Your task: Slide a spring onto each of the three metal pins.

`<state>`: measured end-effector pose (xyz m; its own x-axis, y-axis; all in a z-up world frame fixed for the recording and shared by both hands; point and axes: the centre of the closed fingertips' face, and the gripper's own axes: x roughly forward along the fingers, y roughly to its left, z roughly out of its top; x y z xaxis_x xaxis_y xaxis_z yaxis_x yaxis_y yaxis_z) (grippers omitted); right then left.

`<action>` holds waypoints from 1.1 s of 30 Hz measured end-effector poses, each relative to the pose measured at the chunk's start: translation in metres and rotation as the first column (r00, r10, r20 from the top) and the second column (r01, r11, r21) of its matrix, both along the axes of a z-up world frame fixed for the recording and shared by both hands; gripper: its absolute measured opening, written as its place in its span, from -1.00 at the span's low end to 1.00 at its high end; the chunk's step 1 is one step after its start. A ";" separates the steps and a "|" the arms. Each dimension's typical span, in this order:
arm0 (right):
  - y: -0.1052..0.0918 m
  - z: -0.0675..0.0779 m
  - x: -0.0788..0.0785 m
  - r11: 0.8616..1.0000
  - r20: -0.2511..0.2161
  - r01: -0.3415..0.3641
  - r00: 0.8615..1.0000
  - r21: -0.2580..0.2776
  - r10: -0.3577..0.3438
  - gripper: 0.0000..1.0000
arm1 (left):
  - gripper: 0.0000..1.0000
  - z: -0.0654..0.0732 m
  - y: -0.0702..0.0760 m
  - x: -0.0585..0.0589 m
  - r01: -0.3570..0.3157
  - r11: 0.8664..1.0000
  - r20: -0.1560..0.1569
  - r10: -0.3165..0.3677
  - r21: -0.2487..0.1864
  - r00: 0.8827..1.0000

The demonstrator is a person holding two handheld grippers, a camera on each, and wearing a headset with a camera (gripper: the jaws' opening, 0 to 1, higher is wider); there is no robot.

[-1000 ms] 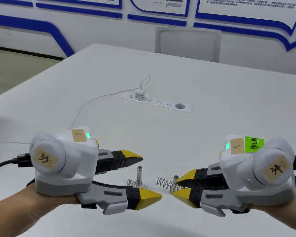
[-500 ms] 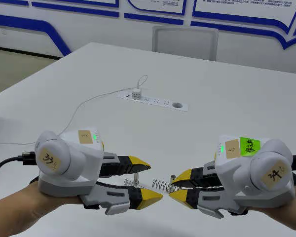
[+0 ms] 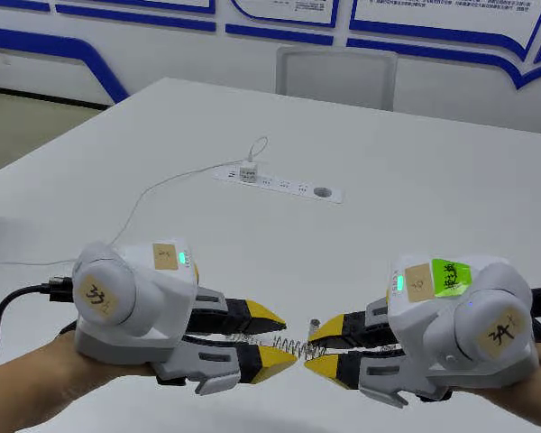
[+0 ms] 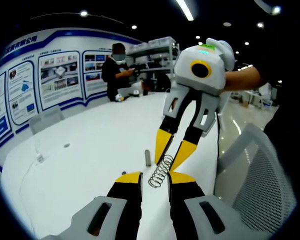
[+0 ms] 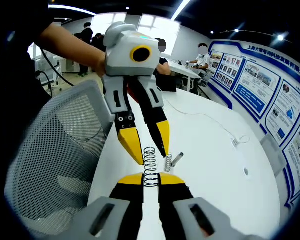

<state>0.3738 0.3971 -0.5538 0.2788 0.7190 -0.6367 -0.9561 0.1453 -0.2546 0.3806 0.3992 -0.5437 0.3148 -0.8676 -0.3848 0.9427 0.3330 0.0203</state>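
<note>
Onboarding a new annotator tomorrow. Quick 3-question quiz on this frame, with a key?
1. True or false: the left gripper and right gripper point the same way.
2. The spring lies: A) between the two grippers' tips B) behind the left gripper C) behind the right gripper.
3. What metal part stands beside the spring in the left gripper view?
Key: 1 false; 2 A; 3 a pin.

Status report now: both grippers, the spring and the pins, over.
Right gripper shut on spring. Left gripper open, fingers around its other end. Pin upright nearby. Nothing in the way.
</note>
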 end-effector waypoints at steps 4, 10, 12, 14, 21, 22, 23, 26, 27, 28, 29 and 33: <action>0.001 0.000 -0.001 1.000 -0.004 -0.007 1.000 0.001 0.007 -0.79 | -0.60 -0.002 -0.003 -0.005 0.023 1.000 -0.003 -0.023 0.008 1.000; 0.003 0.000 -0.005 1.000 0.003 -0.030 1.000 -0.001 0.030 -0.79 | -0.68 -0.005 -0.003 -0.006 0.047 0.998 0.041 -0.049 0.044 0.998; 0.003 0.001 -0.005 1.000 -0.003 -0.028 1.000 0.006 0.028 -0.79 | -0.71 -0.006 -0.002 -0.007 0.061 0.996 0.075 -0.066 0.067 0.995; 0.003 0.001 -0.005 1.000 -0.002 -0.030 1.000 0.005 0.030 -0.79 | -0.72 -0.005 -0.003 -0.008 0.070 0.995 0.089 -0.076 0.065 0.993; 0.004 0.000 -0.007 0.999 0.014 -0.050 0.999 -0.007 0.050 -0.78 | -0.76 -0.007 -0.002 -0.010 0.090 0.991 0.132 -0.103 0.104 0.986; 0.004 0.000 -0.008 0.998 0.020 -0.056 0.998 -0.010 0.056 -0.78 | -0.76 -0.007 -0.002 -0.010 0.091 0.990 0.133 -0.105 0.106 0.986; 0.005 0.000 -0.008 0.998 0.025 -0.062 0.998 -0.011 0.063 -0.78 | -0.77 -0.008 -0.002 -0.011 0.096 0.989 0.140 -0.111 0.110 0.984; 0.005 0.000 -0.010 0.997 0.019 -0.077 0.997 -0.012 0.077 -0.77 | -0.78 -0.008 -0.002 -0.014 0.111 0.987 0.147 -0.128 0.116 0.981; 0.004 -0.001 -0.009 0.997 0.022 -0.074 0.997 -0.013 0.075 -0.77 | -0.79 -0.009 -0.002 -0.016 0.122 0.985 0.146 -0.140 0.125 0.979; 0.003 0.000 -0.007 0.997 0.033 -0.069 0.997 -0.016 0.070 -0.72 | -0.80 -0.010 -0.002 -0.018 0.129 0.983 0.148 -0.148 0.131 0.978; 0.003 -0.001 -0.008 0.997 0.013 -0.072 0.997 -0.008 0.072 -0.72 | -0.80 -0.010 -0.002 -0.017 0.119 0.984 0.159 -0.139 0.131 0.977; 0.003 0.003 -0.006 0.998 -0.003 -0.052 0.999 0.033 0.052 -0.72 | -0.81 -0.006 -0.002 -0.015 0.115 0.987 0.163 -0.133 0.117 0.978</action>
<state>0.3675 0.4005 -0.5510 0.2378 0.7532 -0.6133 -0.9636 0.1033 -0.2467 0.3652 0.3968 -0.5501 0.2762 -0.8609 -0.4273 0.9562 0.2014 0.2123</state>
